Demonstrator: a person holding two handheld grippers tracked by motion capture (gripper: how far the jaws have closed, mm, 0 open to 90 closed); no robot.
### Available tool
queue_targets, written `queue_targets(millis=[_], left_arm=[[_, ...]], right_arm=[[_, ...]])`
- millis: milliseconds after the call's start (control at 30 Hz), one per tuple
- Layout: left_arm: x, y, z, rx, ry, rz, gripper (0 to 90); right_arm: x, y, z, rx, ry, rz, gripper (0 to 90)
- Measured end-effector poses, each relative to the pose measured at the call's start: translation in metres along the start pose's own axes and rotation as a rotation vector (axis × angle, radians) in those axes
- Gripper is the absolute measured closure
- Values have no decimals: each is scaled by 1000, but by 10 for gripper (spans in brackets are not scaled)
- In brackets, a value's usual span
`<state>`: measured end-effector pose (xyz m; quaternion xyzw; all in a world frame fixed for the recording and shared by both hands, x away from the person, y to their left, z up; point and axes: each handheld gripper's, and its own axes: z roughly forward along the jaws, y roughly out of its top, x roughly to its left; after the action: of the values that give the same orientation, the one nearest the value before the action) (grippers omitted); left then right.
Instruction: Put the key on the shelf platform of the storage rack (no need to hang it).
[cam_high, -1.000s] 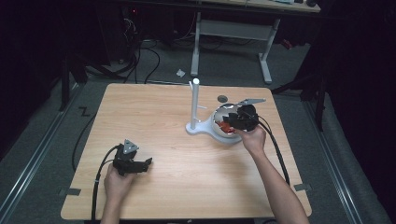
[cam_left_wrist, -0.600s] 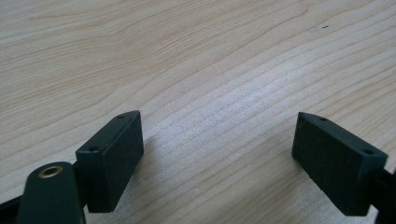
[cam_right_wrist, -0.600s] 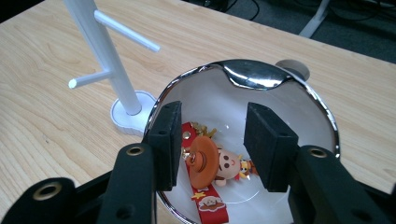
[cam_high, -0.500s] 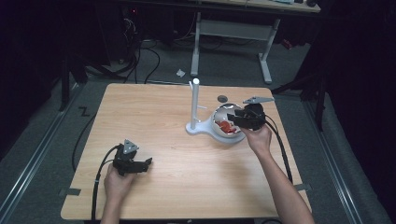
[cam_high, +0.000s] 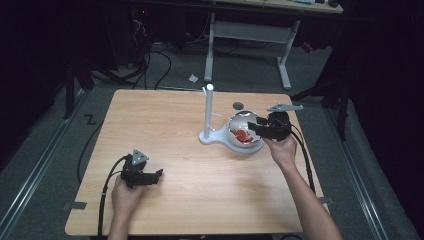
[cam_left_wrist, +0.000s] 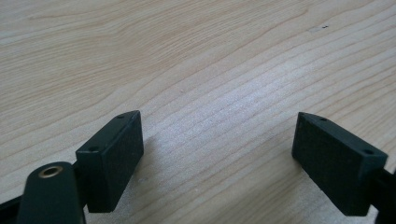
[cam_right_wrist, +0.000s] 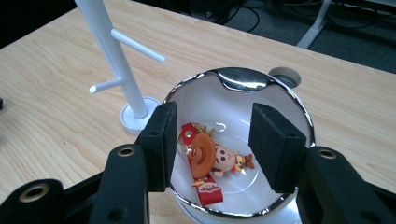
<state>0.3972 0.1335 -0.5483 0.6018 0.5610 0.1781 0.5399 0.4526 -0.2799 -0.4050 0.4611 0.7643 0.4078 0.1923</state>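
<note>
One small cartoon cowboy keychain (cam_right_wrist: 212, 161), with an orange-brown hat, a round pale face and a red strap, lies at the bottom of a shiny round metal bowl (cam_right_wrist: 243, 80), a little toward the side nearest the white stand. The right hand-held gripper (cam_right_wrist: 212, 140) hangs above the bowl with its two black jaws spread apart; they have just been opening, and nothing is pinched between them, the keychain lying free below. In the high view the right hand-held gripper (cam_high: 256, 129) reaches over the bowl's (cam_high: 239, 120) right rim, the red of the keychain (cam_high: 243, 135) showing inside. Just beside the bowl, on its left, stands a slim white post with short side pegs on a round base (cam_right_wrist: 122, 70), seen in the high view too (cam_high: 208, 112). Well apart, near the front left corner of the light wooden tabletop (cam_high: 170, 125), the left hand-held gripper (cam_high: 156, 176) rests low, its jaws released and wide over bare wood (cam_left_wrist: 215, 65), grasping nothing
</note>
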Motion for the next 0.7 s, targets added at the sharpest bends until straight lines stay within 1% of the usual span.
queue_targets(millis=[100, 200, 333, 433, 600, 700], left_arm=[[0, 0, 0, 0, 0, 0, 169], [0, 0, 0, -2, 0, -3, 168], [0, 0, 0, 0, 0, 0, 168], [0, 0, 0, 0, 0, -1, 168], [0, 0, 0, -1, 0, -1, 168], [0, 0, 0, -1, 0, -1, 168]], right_arm=[[-4, -4, -5, -10, -4, 9, 521], [-6, -6, -10, -7, -6, 15, 520], [-6, -7, -17, -6, -2, 15, 517], [-6, -10, -20, -19, 1, 17, 516], [-10, -17, -26, -14, 0, 43, 509], [-9, -18, -32, -20, -9, 29, 506]])
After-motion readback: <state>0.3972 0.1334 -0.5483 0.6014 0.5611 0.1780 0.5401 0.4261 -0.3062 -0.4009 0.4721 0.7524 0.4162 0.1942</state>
